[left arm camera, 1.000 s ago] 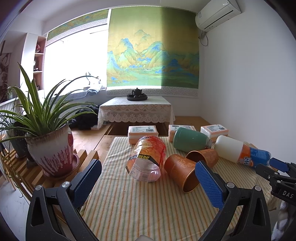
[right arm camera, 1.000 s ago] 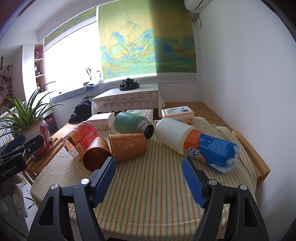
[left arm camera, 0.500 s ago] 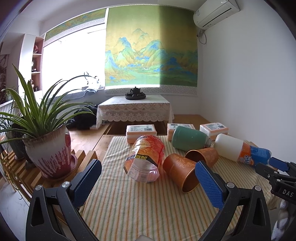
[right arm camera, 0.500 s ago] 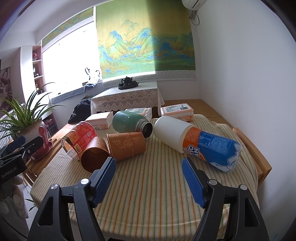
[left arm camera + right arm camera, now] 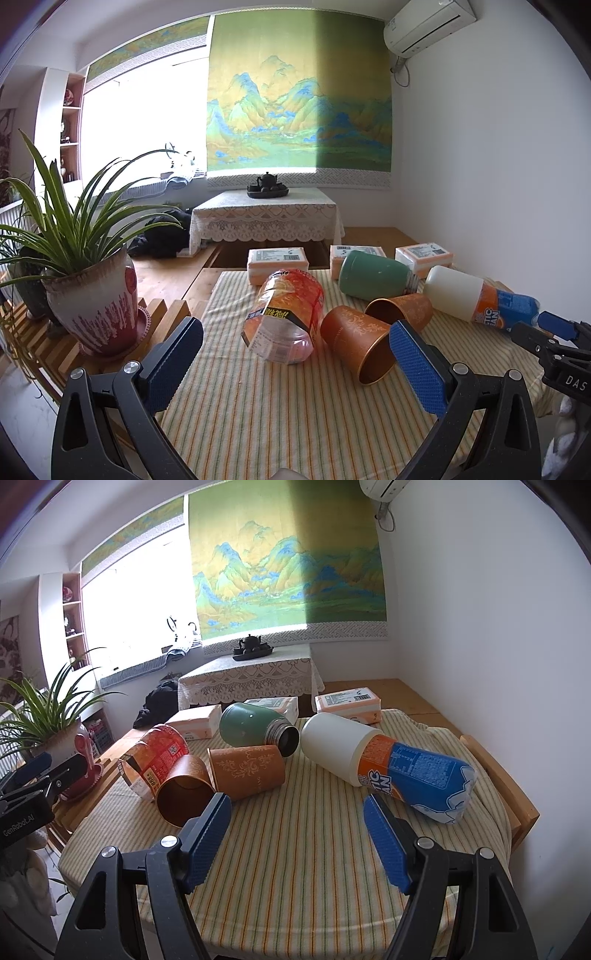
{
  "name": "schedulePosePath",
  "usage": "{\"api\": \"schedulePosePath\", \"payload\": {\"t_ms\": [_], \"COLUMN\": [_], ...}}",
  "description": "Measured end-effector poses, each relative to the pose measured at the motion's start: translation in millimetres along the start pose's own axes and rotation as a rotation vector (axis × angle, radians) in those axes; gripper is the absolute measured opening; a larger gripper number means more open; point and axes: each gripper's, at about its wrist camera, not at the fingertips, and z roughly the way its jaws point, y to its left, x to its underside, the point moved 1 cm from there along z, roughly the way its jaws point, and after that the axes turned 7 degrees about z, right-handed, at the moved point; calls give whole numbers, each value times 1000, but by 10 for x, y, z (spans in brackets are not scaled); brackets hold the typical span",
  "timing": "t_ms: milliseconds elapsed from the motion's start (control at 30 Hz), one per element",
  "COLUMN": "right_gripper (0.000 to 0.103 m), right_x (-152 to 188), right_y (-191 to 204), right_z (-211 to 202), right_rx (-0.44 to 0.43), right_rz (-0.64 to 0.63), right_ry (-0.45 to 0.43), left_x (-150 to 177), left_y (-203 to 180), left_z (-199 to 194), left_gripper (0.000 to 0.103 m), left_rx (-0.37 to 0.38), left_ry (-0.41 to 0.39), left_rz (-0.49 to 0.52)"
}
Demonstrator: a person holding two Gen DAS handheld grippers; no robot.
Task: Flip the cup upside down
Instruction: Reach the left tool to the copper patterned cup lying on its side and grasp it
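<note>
A striped cloth (image 5: 295,849) covers a table in a bright room with a mountain landscape hanging (image 5: 288,579) and a potted plant (image 5: 85,280) at the left. Two orange cups (image 5: 247,775) lie on their sides mid-table, touching, beside a green flask (image 5: 251,725). The left gripper (image 5: 295,354) and right gripper (image 5: 297,823) hover with fingers spread apart, holding nothing.

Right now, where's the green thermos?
The green thermos lies on its side at the table's far end in both views, between the tissue packs and the two orange cups, left of the white bottle.
</note>
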Motion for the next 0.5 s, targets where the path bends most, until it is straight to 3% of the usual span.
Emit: {"api": "schedulePosePath", "payload": {"t_ms": [267,500], "right_gripper": [71,72], "right_x": [-4,8], "right_y": [-4,-174], "right_z": [-36,-82], "right_rx": [11,28], "right_rz": [-7,17], "right_ry": [-15,-18], "left_x": [-19,-344], "left_y": [-11,-297], "left_z": [18,365], "left_gripper": [102,102], "left_rx": [12,182], "left_ry": [10,150], "left_rz": [15,203]}}
